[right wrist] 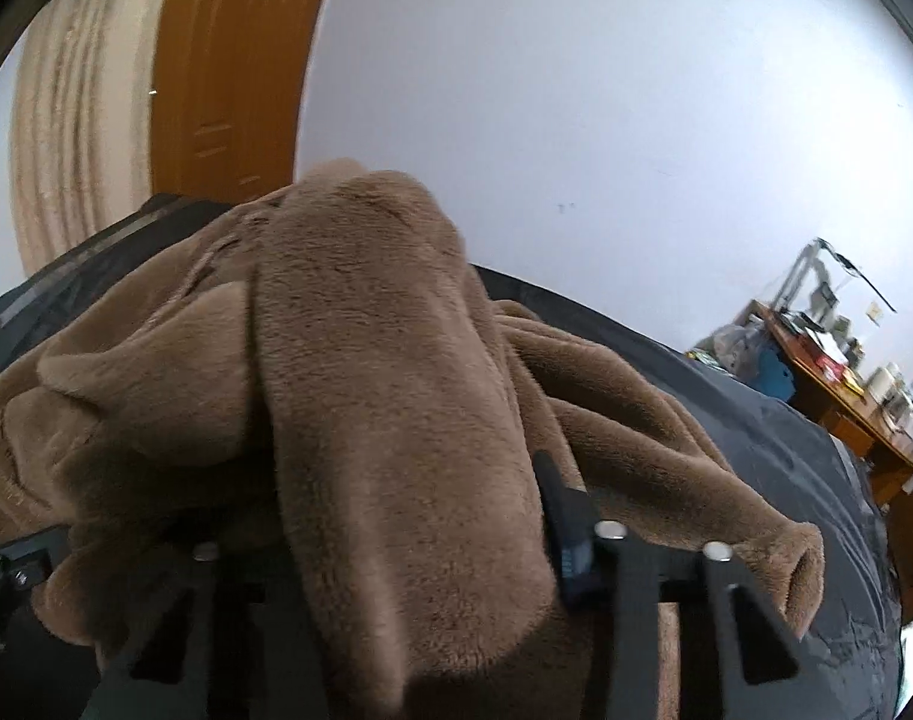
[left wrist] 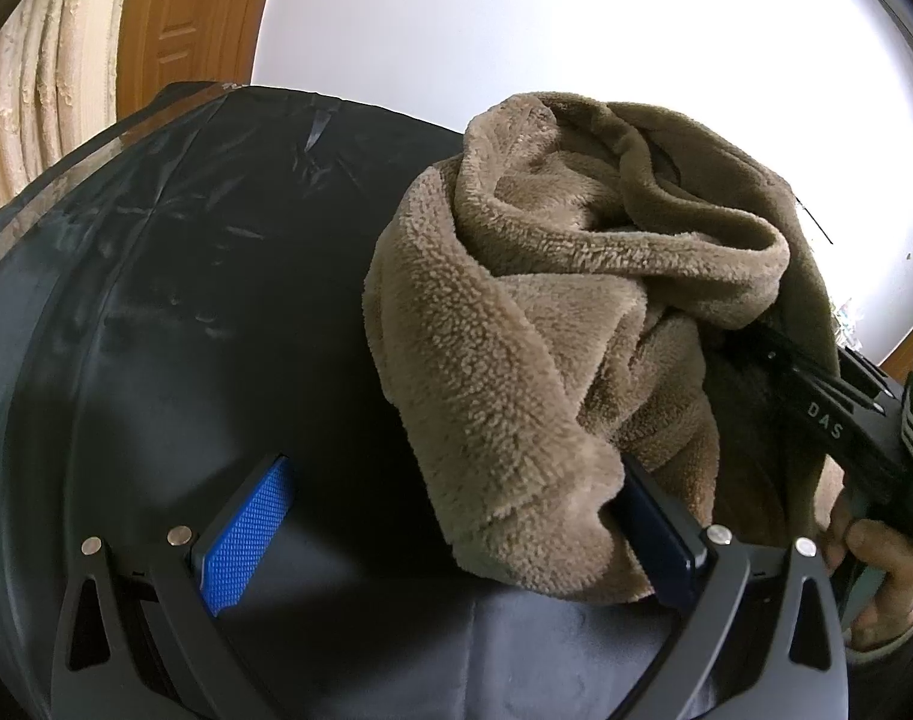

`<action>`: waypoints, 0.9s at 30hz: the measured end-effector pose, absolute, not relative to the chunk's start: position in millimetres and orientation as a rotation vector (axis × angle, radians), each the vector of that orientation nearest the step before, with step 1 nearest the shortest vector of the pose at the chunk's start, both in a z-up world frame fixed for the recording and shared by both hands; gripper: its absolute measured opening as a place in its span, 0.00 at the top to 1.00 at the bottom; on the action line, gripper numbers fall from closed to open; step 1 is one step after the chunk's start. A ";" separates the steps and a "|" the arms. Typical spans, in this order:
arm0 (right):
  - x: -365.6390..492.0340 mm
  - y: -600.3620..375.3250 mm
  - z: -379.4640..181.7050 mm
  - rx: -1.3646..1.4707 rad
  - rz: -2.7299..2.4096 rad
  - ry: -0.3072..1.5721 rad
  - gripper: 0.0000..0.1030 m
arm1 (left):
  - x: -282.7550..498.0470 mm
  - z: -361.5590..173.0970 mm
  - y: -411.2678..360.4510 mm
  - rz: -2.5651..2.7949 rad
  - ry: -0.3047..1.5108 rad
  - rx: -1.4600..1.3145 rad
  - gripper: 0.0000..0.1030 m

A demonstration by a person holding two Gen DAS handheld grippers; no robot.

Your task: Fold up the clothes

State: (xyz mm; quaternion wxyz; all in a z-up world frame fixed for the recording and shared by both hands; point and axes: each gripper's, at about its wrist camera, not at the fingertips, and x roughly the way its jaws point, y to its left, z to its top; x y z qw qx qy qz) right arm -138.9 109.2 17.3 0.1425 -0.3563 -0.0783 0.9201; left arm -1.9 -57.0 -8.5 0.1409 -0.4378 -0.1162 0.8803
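Brown fleece (left wrist: 552, 324) sits bunched in a heap on the black table (left wrist: 156, 300), and both tongs are at its near edge! Left tongs (left wrist: 450, 534) gape wide, blue pad (left wrist: 246, 534) bare on the side away from the fleece, the other finger tucked under its hem, gripping nothing. Right tongs (right wrist: 396, 540) have a thick fold of fleece running between them, seemingly clamped on it. That fold's long axis runs straight away from the right tongs, so the right hand (left wrist: 876, 570) looks set to lead.
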 end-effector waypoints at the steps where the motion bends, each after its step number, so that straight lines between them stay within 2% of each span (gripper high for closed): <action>1: -137.5 107.9 17.1 -1.028 2.665 -0.231 0.64 | 1.0 -6.8 -57.4 2.543 -0.334 -1.264 0.00; 3: -130.8 110.4 23.3 -0.983 2.682 -0.209 0.71 | 6.3 -3.7 -58.1 2.543 -0.331 -1.264 0.00; 6: -114.9 121.1 39.6 -0.877 2.670 -0.175 0.75 | 5.7 -1.6 -60.1 2.536 -0.342 -1.265 0.00; 10: -85.8 130.5 60.8 -0.727 2.627 -0.167 0.77 | 2.9 -8.3 -51.5 2.508 -0.378 -1.273 0.00; 15: -44.0 154.6 88.5 -0.586 2.577 -0.071 0.78 | -1.2 -8.1 -54.0 2.426 -0.445 -1.261 0.00; 21: 2.4 194.2 92.5 -0.607 2.556 0.106 0.78 | -5.9 -8.6 -45.0 2.351 -0.443 -1.242 0.00; 27: 33.3 237.1 58.5 -0.753 2.579 0.315 0.78 | -9.9 -8.1 -39.3 2.339 -0.416 -1.243 0.00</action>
